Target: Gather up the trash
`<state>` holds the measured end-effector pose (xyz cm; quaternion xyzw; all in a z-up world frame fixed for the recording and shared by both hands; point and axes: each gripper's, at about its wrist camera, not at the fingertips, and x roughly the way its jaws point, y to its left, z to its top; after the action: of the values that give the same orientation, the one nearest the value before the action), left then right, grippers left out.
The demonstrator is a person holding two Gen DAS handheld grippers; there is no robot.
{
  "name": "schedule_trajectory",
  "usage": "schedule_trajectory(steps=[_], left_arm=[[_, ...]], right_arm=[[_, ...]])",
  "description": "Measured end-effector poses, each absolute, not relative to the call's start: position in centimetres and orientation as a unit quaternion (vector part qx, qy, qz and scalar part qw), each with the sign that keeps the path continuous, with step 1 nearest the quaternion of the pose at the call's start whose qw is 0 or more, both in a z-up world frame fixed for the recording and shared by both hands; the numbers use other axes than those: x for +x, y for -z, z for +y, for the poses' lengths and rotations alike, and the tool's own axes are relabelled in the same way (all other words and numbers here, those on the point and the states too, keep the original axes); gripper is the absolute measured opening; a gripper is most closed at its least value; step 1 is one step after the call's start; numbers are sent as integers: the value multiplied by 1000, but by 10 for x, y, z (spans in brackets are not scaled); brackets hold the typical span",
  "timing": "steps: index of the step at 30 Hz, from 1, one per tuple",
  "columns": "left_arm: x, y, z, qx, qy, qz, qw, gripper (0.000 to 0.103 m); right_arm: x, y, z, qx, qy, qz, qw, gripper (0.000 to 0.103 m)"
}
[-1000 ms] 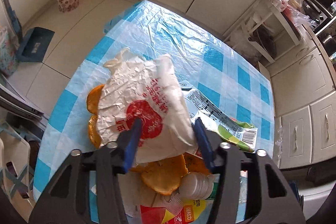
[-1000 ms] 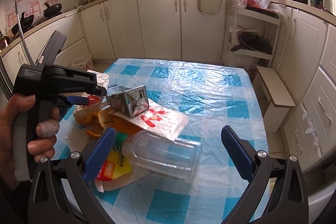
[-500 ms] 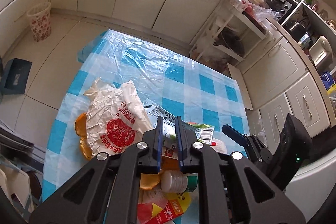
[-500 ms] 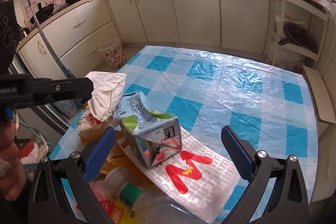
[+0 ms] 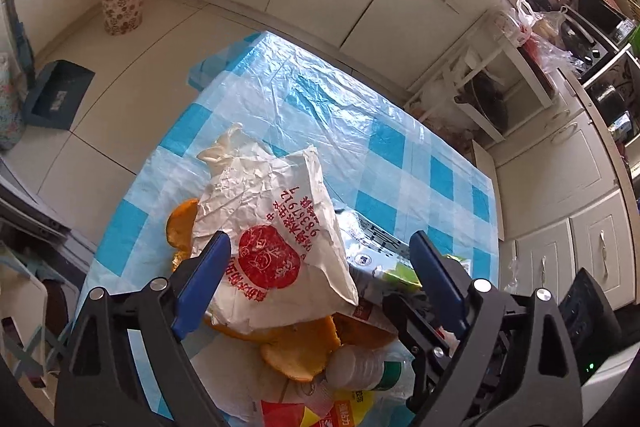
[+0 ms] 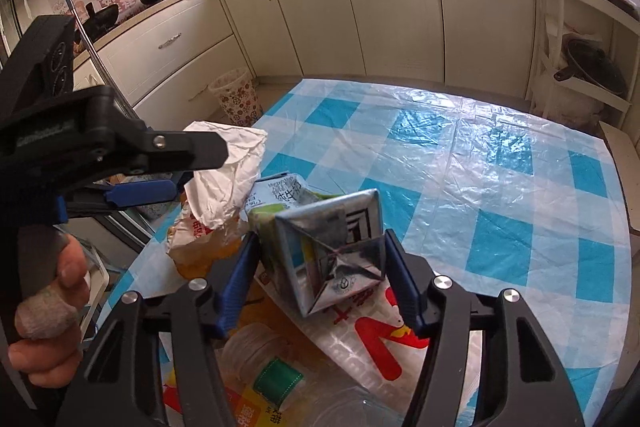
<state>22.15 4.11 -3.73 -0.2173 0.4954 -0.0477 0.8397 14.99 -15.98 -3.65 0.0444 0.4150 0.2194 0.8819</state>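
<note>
A trash pile lies at the near edge of the checked table [image 5: 320, 115]. On top is a crumpled white paper bag [image 5: 276, 227] with red print, over orange peels [image 5: 296, 347] and a clear plastic bottle [image 5: 360, 367]. My left gripper [image 5: 320, 281] hovers over the bag; its jaws are opening wide and the pads are not pressing on it. A dented milk carton [image 6: 328, 251] stands on a red-and-white wrapper [image 6: 380, 339]. My right gripper [image 6: 320, 279] is closing on the carton, a blue pad against each side. A hand [image 6: 52, 307] holds the left gripper's handle.
A floral waste bin [image 5: 122, 5] stands on the floor by the cabinets, past the table's far left corner. A blue dustpan [image 5: 56, 95] lies on the floor at left. A white rack with pans [image 5: 500, 87] stands beyond the table's right side.
My left gripper closed empty above the pile, then opened wide around the paper bag. My right gripper moved from over the bottle to the carton and closed from wide open onto its sides.
</note>
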Motion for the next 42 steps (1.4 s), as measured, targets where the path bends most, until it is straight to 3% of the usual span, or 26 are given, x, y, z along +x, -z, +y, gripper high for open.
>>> schedule_trajectory(steps=[5, 6, 7, 9, 10, 13, 20, 21, 22, 23, 27, 28, 29, 31, 42], left_arm=[[230, 43, 32, -217, 34, 498, 839, 82], [232, 45, 31, -215, 29, 504, 836, 63], [234, 49, 31, -218, 31, 513, 830, 38], [238, 60, 31, -233, 45, 535, 811, 16], [238, 62, 31, -231, 47, 538, 809, 12], [234, 53, 28, -222, 56, 527, 818, 6], [203, -7, 20, -222, 156, 419, 867, 5], [199, -13, 18, -224, 177, 408, 867, 5], [194, -17, 16, -223, 191, 401, 868, 5], [191, -21, 14, -224, 208, 396, 866, 5], [180, -24, 0, -216, 245, 388, 862, 5], [180, -22, -2, -217, 247, 391, 860, 5], [179, -20, -5, -219, 246, 395, 858, 5], [178, -16, -7, -222, 248, 401, 854, 5], [175, -16, -2, -220, 252, 400, 853, 5]], right_arm=[[145, 33, -157, 33, -210, 399, 892, 60], [145, 33, -157, 31, -208, 397, 893, 60], [145, 34, -157, 31, -205, 395, 895, 60], [145, 32, -161, 38, -202, 392, 897, 60], [145, 31, -163, 41, -200, 389, 898, 59], [142, 23, -173, 57, -191, 379, 904, 59], [129, -8, -222, 136, -166, 326, 921, 57], [126, -12, -229, 145, -161, 318, 923, 50], [123, -14, -237, 155, -161, 314, 923, 16], [121, -16, -246, 164, -150, 317, 922, 9], [117, -12, -278, 195, -139, 342, 909, 10], [116, -12, -283, 195, -134, 349, 907, 16], [115, -9, -287, 190, -128, 361, 904, 39], [113, -5, -292, 177, -114, 375, 903, 66], [126, 20, -328, 91, -86, 443, 888, 75]])
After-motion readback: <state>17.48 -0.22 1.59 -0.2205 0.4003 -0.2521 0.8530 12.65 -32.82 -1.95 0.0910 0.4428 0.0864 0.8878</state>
